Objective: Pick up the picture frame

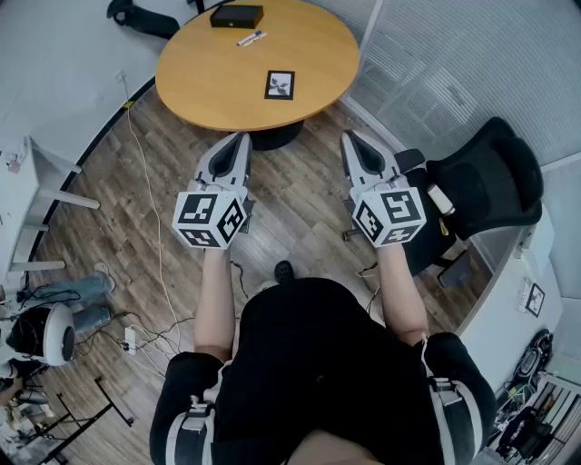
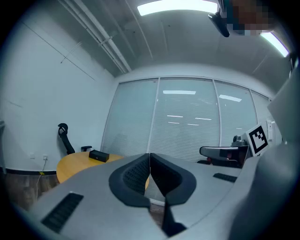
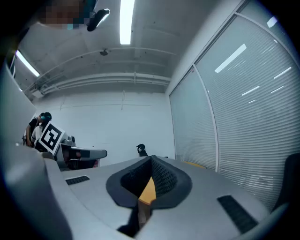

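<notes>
Approach step is judged to be in hand; nothing is gripped yet. The left gripper (image 1: 241, 139) and right gripper (image 1: 349, 138) are held level over the floor, short of the round light-wood table (image 1: 195, 86). Both are seen w/ jaws shut tip to tip & nothing btwn them.

The small flat black-edged picture frame (image 1: 279, 84) is found lying face up on the table, near the edge closest to the person. It is well apart from both grippers, and also from the flat black box (image 1: 237, 15) & the white-and-blue marker pen (image 1: 251, 38) at the far side.

To be done well, approx as follows: one gripper should be picked and its jaws opened before arrival, not over the frame. As the frame lies flat, the tips would need to be pitched down & the near edge pinched through its thickness. Closing is best done slowly so the frame isn't shoved along the smooth top.

The outline looks almost square in the head view, so the long axis can't be fixed for sure; it seems to run away from the person, twisted slightly. Which end is the print's top can't be told
</notes>
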`<state>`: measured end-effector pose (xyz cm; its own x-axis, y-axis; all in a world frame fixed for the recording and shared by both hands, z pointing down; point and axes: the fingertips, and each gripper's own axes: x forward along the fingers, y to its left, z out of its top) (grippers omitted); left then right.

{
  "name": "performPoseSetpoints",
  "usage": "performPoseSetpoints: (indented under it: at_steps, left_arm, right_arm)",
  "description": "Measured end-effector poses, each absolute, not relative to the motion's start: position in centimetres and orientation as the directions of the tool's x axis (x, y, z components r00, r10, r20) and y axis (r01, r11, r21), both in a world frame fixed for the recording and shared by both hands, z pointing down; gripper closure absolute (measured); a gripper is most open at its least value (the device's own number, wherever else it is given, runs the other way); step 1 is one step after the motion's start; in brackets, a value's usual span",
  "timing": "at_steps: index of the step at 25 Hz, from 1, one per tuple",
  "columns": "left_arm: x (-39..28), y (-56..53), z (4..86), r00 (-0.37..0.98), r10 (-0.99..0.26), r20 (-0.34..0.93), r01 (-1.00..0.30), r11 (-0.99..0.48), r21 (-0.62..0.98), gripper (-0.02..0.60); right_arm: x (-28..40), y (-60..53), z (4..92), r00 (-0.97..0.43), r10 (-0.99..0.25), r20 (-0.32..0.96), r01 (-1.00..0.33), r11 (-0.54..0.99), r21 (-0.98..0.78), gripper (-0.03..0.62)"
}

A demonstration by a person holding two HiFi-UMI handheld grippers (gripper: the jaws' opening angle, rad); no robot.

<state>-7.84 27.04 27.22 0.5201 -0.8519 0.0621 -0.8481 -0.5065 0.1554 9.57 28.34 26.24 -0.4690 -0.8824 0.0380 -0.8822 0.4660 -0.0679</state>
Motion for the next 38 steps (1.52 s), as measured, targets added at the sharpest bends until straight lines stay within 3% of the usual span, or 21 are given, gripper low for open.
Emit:
performPoseSetpoints:
  at_steps: [8,14,22,24,30,33,38]
  left_arm:
    - [-8.2,27.5,26.4,0.528,-0.847,0.062,-0.844,-0.517,0.141,0.557]
    - [-9.8,27.2,27.0,0.541,-0.838,0.07,-0.838,-0.53,0.128,0.557]
    - [-10.9,27.0,30.2,0.546,-0.829,0.121,-0.836,-0.53,0.142,0.555]
    - [-10.8,26.7,30.6,0.548,-0.827,0.124,-0.835,-0.533,0.137,0.555]
    - [-10.5,24.7,32.1,0.547,-0.824,0.149,-0.836,-0.528,0.15,0.551]
    - [-9.9,22.8,32.3,0.56,-0.813,0.156,-0.827,-0.541,0.151,0.485]
    - [-9.1,18.1,31.7,0.568,-0.807,0.162,-0.822,-0.551,0.141,0.474]
  right_arm:
    - [8.6,28.8,25.8,-0.463,-0.885,0.051,-0.886,0.463,-0.02,0.58]
    - [7.8,28.3,26.6,-0.424,-0.905,0.042,-0.903,0.419,-0.092,0.577]
    - [5.4,28.0,29.9,-0.435,-0.892,0.126,-0.9,0.424,-0.104,0.576]
    - [4.9,27.5,30.6,-0.448,-0.883,0.137,-0.893,0.435,-0.118,0.529]
    - [3.8,25.3,32.0,-0.483,-0.862,0.154,-0.874,0.464,-0.142,0.493]
    - [3.6,23.1,32.4,-0.496,-0.854,0.159,-0.866,0.474,-0.156,0.471]
    - [3.6,18.5,31.7,-0.514,-0.845,0.148,-0.856,0.495,-0.15,0.437]
